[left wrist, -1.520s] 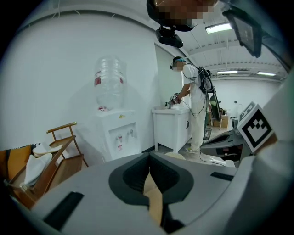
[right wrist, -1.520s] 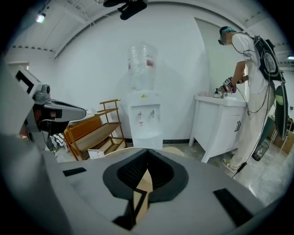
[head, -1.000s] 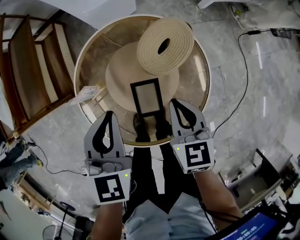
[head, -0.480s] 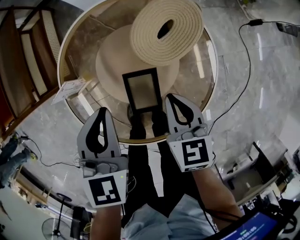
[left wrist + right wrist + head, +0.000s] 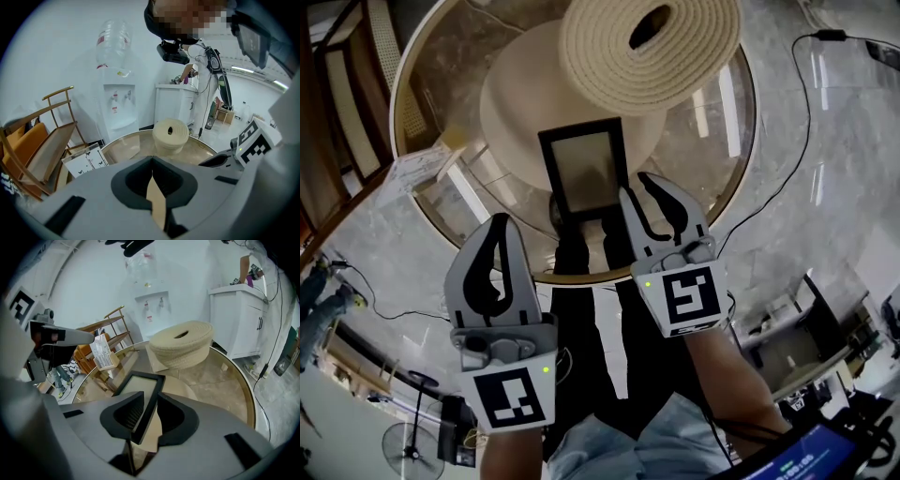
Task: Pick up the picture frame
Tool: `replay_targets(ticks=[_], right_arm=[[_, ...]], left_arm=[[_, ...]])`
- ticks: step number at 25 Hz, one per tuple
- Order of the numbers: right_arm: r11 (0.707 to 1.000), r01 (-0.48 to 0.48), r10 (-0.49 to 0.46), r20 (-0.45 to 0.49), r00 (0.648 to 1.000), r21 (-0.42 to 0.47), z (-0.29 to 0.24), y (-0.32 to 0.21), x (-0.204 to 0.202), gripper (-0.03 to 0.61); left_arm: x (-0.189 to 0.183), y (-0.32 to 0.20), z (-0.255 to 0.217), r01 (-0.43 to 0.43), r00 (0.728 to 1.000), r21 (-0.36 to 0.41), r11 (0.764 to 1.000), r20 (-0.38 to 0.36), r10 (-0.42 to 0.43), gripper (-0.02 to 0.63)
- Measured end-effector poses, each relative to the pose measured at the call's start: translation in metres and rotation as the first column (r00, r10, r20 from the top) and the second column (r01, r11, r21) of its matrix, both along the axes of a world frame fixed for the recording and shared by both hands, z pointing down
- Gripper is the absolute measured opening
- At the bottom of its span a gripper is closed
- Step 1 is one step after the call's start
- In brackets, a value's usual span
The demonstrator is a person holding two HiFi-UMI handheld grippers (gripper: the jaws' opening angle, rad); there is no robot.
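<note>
The black picture frame lies flat on a round beige mat on the glass table. My right gripper is open at the frame's near right corner. In the right gripper view the frame has its right edge running between the two jaws of that gripper, with a beige gap showing on the right side. My left gripper hovers off the table's near edge, left of the frame, and holds nothing. Its jaws meet in a thin seam.
A thick rolled woven mat sits behind the frame. The round table has a gold rim. A paper card stand is at its left edge, with a wooden chair beyond. A cable crosses the marble floor. A person stands beyond the table.
Both grippers have come forward toward the table. The right gripper has closed in on the frame's right edge, which now sits between its jaws. The left gripper stays shut.
</note>
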State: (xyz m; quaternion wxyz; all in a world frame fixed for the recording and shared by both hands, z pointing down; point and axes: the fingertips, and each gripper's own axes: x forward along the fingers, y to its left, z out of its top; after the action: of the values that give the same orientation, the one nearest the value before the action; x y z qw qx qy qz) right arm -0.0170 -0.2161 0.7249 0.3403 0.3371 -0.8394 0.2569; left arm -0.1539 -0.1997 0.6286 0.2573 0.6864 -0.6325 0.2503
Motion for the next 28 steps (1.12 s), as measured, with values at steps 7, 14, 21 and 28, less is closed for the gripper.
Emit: replay_targets(ticks=[7, 14, 21, 28], right_arm=[[0.999, 0.002, -0.004, -0.040, 0.999, -0.043, 0.029, 0.012, -0.001, 0.114], [0.995, -0.015, 0.009, -0.057, 0.998, -0.102, 0.041, 0.018, -0.005, 0.121], [0.991, -0.046, 0.037, -0.069, 0.997, -0.124, 0.038, 0.016, -0.005, 0.084], [0.997, -0.028, 0.023, -0.074, 0.997, -0.073, 0.016, 0.013, -0.009, 0.080]], left_arm=[[-0.002, 0.012, 0.017, 0.010, 1.000, -0.023, 1.000, -0.010, -0.010, 0.015], [-0.006, 0.016, 0.021, 0.007, 1.000, -0.033, 0.999, -0.011, -0.007, 0.015], [-0.010, 0.016, 0.011, 0.010, 1.000, -0.019, 1.000, -0.004, -0.010, 0.015], [-0.016, 0.015, -0.010, 0.014, 1.000, 0.014, 1.000, 0.003, -0.014, 0.015]])
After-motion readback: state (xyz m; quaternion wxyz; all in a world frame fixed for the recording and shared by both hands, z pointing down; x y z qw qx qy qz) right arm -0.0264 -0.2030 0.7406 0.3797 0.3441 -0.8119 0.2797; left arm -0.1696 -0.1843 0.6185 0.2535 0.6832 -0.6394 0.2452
